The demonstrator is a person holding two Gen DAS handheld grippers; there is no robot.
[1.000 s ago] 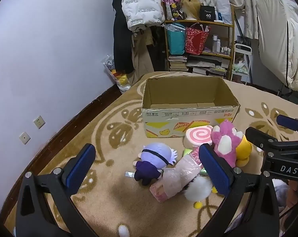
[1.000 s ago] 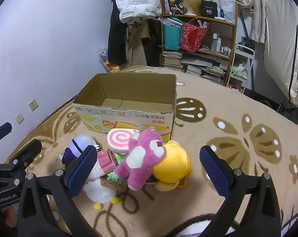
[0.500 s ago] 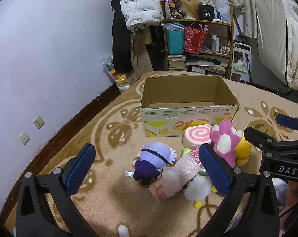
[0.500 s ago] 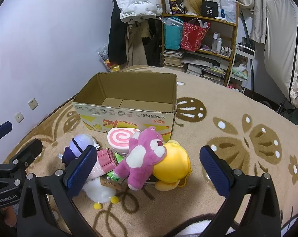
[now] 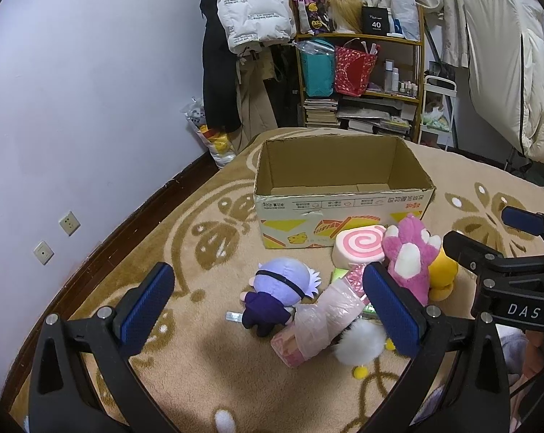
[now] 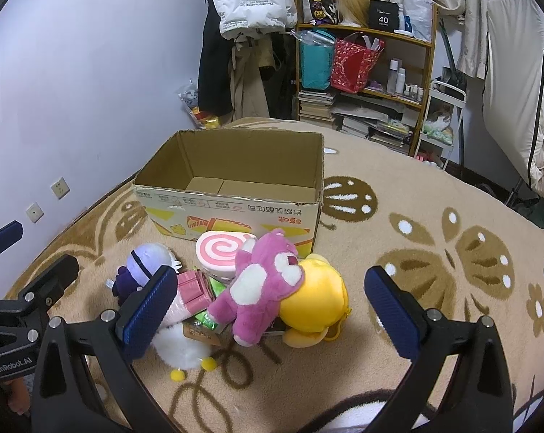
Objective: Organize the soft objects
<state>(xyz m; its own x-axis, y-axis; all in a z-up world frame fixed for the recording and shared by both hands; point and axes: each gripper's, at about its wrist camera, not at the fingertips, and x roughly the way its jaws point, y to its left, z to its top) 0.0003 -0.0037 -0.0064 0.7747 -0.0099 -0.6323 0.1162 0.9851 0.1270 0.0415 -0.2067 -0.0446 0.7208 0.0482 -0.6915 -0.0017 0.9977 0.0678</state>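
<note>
Right wrist view: both tongs, left gripper (image 5: 268, 310) and right gripper (image 6: 272, 310), spread, empty (nothing boxed yet). We reckon next grab pink bear (image 6: 261, 285), drop into cardboard box (image 6: 232, 209).

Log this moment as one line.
left gripper: open | right gripper: open | plush pile: on rug | cardboard box: empty

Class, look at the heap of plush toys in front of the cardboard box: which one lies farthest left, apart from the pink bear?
The purple-haired doll with the dark blindfold and dark purple outfit lies at the left end; the pink bear leans on the yellow plush at the right.
</note>
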